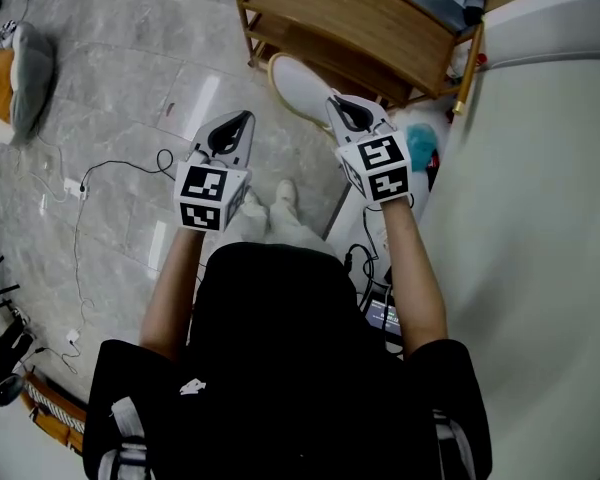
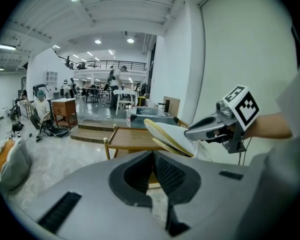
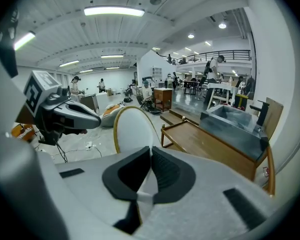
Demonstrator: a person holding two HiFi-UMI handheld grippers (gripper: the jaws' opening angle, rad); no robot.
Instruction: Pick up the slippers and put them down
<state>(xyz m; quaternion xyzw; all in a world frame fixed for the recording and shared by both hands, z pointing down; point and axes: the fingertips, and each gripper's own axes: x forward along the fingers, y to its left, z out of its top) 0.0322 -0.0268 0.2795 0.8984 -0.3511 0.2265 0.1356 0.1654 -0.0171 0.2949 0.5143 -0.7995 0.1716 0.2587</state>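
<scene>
Slippers (image 1: 298, 86) hang in the air, pinched at one end by our right gripper (image 1: 352, 116), whose jaws are clenched on them. Their white soles with yellow edging stick out ahead of the jaws, above the floor (image 1: 130, 58) and just in front of a low wooden rack (image 1: 360, 28). We hold our left gripper (image 1: 228, 133) alongside, apart from the slippers, its jaws pressed together with nothing between them.
</scene>
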